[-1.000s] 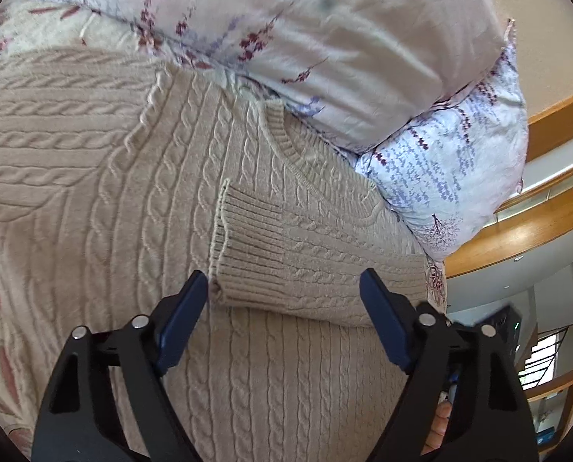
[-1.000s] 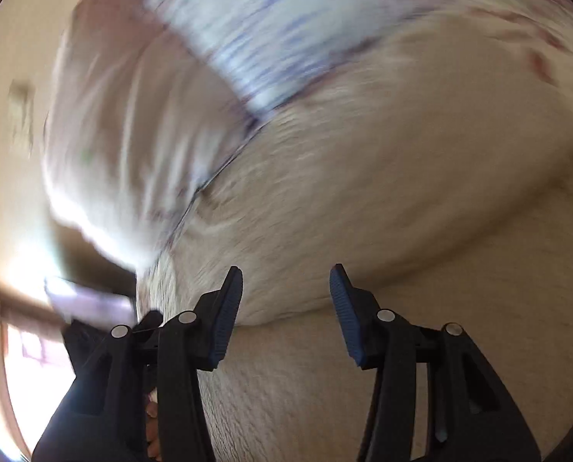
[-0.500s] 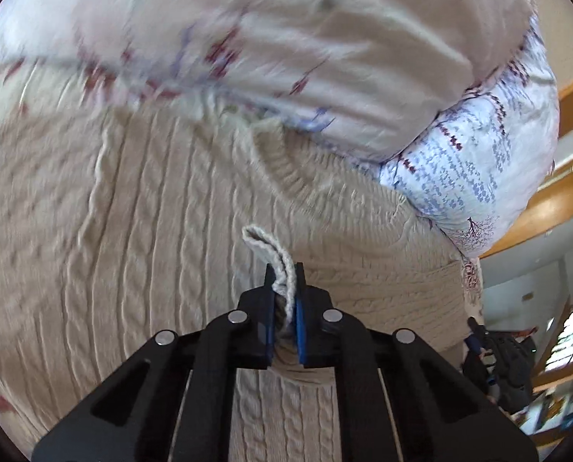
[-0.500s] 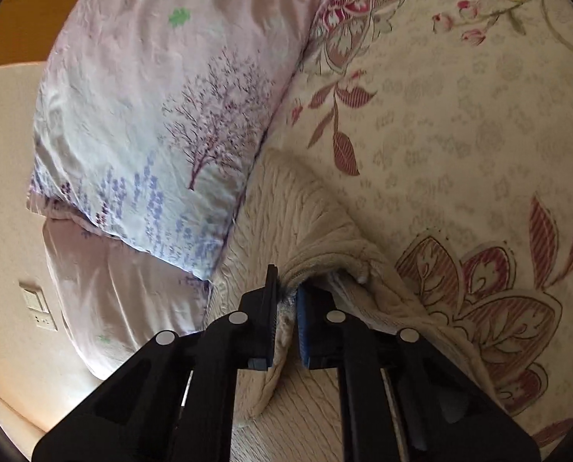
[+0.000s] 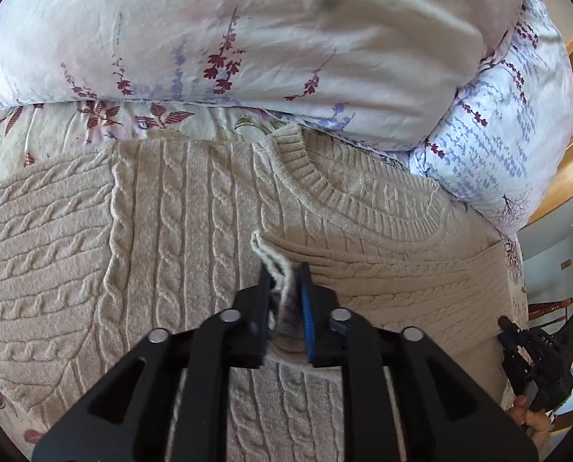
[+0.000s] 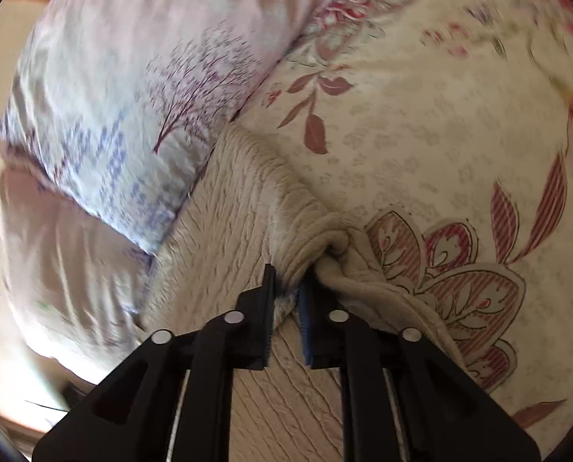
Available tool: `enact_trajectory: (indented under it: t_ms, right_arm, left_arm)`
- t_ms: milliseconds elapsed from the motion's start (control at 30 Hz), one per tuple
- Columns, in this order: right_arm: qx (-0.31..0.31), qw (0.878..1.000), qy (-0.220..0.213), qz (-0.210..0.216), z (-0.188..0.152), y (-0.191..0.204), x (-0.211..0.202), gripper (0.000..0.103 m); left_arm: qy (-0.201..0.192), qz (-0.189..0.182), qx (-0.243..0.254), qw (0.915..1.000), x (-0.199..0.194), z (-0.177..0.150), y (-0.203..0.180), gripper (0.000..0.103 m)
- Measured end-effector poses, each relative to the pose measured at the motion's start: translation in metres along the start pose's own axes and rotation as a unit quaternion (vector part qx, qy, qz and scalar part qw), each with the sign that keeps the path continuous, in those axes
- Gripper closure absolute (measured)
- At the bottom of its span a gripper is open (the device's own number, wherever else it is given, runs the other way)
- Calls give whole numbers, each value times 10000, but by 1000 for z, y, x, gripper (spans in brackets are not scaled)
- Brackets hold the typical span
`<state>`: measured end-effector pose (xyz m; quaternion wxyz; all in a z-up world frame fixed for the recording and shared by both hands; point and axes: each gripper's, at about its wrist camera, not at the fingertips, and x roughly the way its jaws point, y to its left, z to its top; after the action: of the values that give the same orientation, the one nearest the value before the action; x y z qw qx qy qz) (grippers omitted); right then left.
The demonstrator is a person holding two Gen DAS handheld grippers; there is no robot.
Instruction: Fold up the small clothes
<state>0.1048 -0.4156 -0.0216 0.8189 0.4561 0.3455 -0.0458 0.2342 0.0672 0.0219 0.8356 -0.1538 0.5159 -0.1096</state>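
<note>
A beige cable-knit sweater [image 5: 171, 231] lies flat on the bed, ribbed collar [image 5: 363, 196] toward the pillows, one sleeve folded across the chest. My left gripper [image 5: 284, 288] is shut on that sleeve's ribbed cuff [image 5: 274, 258], which sticks up between the fingers. In the right wrist view the sweater [image 6: 228, 200] shows edge-on, and my right gripper [image 6: 288, 292] is shut on a bunched fold at its side edge [image 6: 324, 246]. The right gripper also shows at the far right of the left wrist view [image 5: 536, 358].
Two floral pillows [image 5: 248, 38] [image 5: 509, 146] lie just beyond the collar, also in the right wrist view [image 6: 132, 88]. The floral bedspread [image 6: 440, 115] stretches to the right of the sweater. A wooden headboard [image 5: 571, 177] and the bed's edge lie at the right.
Both grippers went from open to shut: the left on the sleeve cuff, the right on the sweater's side edge. The left has since lifted the cuff slightly toward the collar.
</note>
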Motion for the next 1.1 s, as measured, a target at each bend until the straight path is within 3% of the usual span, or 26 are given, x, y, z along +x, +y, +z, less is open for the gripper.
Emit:
enact_trajectory:
  t_ms: [33, 67, 100, 233, 333, 433, 533, 667, 733, 833, 933, 1000, 1067, 1100]
  right_arm:
    - [-146, 9998, 0, -114, -2, 5, -3, 74]
    - [-353, 9991, -34, -247, -5, 12, -7, 60]
    - [-526, 9980, -90, -346, -9, 16, -11, 51]
    - [-1223, 9904, -283, -577, -23, 33, -24, 46]
    - [-1434, 9877, -222, -588, -27, 41, -23, 46]
    - [-1519, 9866, -152, -580, -31, 51, -17, 46]
    - [-1638, 9850, -32, -536, -37, 59, -14, 46]
    - [-1805, 9823, 113, -481, -47, 70, -10, 45]
    - [-1861, 9812, 188, -472, -52, 74, -7, 43]
    - [-1939, 9795, 271, -466, -59, 79, -5, 42]
    - [-1972, 9787, 331, -466, -63, 80, -5, 41]
    - [-1976, 9785, 360, -470, -65, 80, -5, 40]
    - [-1973, 9785, 373, -472, -65, 79, -6, 40]
    - [-1969, 9786, 376, -473, -65, 78, -7, 39]
  left_arm:
    - [-15, -26, -38, 10000, -4, -3, 1, 64]
    - [-93, -104, -127, 9998, -14, -8, 8, 52]
    - [-179, -180, -223, 9994, -24, -12, 16, 48]
    - [-603, -529, -1017, 9916, -71, -34, 66, 44]
    - [-973, -432, -1951, 9750, -105, -58, 125, 45]
    - [-1316, -233, -2933, 9466, -133, -84, 185, 46]
    - [-1615, 16, -3790, 9112, -156, -107, 236, 47]
    - [-1964, 53, -4526, 8698, -178, -123, 286, 47]
    - [-2070, -2, -4748, 8554, -182, -126, 302, 47]
    - [-2201, -207, -5065, 8334, -183, -128, 323, 53]
    - [-2249, -213, -5178, 8252, -181, -122, 333, 62]
    - [-2329, -271, -5308, 8144, -180, -122, 339, 80]
    - [-2352, -271, -5347, 8112, -178, -122, 345, 96]
    - [-2362, -302, -5351, 8105, -177, -122, 344, 96]
